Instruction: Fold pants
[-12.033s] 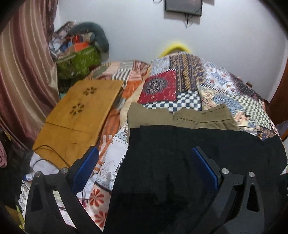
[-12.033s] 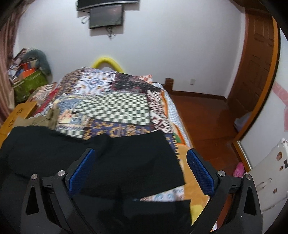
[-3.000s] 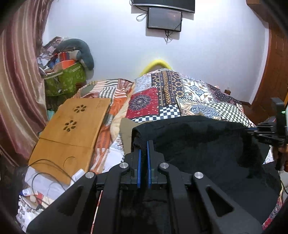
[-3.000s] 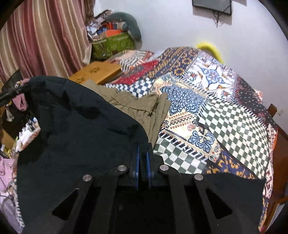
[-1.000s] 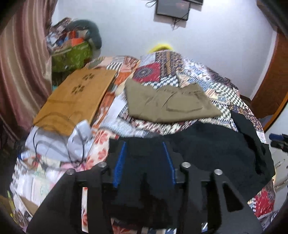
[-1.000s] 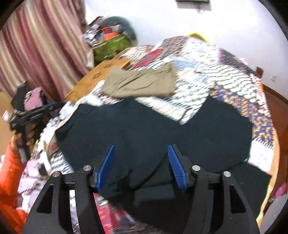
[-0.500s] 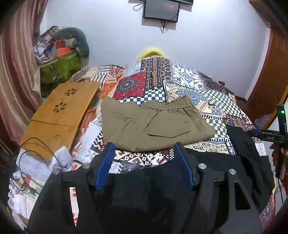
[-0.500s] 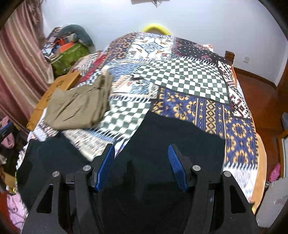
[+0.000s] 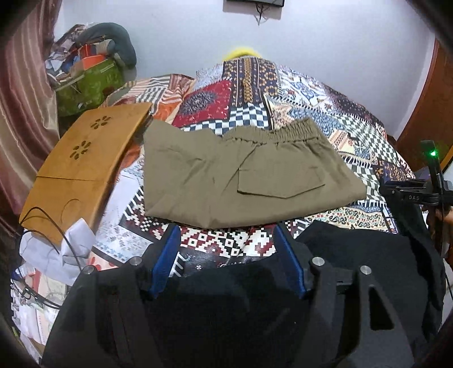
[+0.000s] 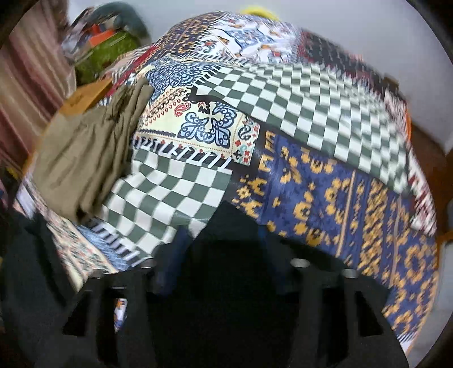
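left gripper gapes over black pants nearby; right gripper closing around their blurred edge; khaki pants beyond.

Bedroom, plain white wall at the far end. Wall-mounted screen cut off by the top edge, cable dangling beneath. Bed covered in a patchwork spread of checks, stripes and floral panels; yellow curved object showing behind its head. Striped maroon curtain along the left side. Wooden lap desk with flower-shaped cut-outs lying at the bed's left edge, black cable looped across it. Green bag heaped with clutter in the left corner, grey cushion on top. Reddish-brown wooden door at right. Even, diffuse light.
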Available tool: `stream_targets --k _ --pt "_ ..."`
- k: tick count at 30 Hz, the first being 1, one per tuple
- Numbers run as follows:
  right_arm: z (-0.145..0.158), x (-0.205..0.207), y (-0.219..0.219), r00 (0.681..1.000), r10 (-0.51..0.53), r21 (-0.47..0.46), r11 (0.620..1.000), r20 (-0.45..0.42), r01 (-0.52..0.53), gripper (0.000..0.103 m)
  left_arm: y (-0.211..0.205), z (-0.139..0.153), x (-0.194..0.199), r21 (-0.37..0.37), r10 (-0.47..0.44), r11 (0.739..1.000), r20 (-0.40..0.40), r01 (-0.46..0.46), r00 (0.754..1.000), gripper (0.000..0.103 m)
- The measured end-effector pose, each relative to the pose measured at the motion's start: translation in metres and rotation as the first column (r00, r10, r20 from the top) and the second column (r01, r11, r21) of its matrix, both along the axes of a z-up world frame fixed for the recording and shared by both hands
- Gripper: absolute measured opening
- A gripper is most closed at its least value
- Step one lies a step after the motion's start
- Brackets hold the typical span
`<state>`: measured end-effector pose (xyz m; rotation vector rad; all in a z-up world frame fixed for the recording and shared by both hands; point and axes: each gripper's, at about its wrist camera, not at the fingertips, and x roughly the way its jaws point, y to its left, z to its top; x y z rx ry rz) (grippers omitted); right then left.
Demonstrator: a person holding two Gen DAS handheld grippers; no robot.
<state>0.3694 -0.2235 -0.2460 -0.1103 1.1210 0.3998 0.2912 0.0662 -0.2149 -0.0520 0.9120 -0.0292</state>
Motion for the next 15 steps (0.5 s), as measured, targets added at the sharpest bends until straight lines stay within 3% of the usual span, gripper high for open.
stream_targets --k 5,8,15 --pt "0.001 0.000 -0.005 1.000 0.009 0.042 0.999 -0.006 -0.009 0.017 -0.006 -0.004 0.003 -0.018 -0.008 1.000 -0.013 0.008 1.000 0.067" --pt "0.005 -0.004 -0.007 1.000 0.004 0.049 0.999 -0.004 -0.003 0.012 -0.009 0.001 0.000 -0.017 -0.015 1.000 -0.004 0.015 1.000 0.067" --pt "0.054 -0.040 -0.025 0.993 -0.041 0.122 0.992 0.115 0.026 0.010 -0.014 0.024 -0.020 -0.021 -0.043 0.999 0.016 0.043 0.999 0.067"
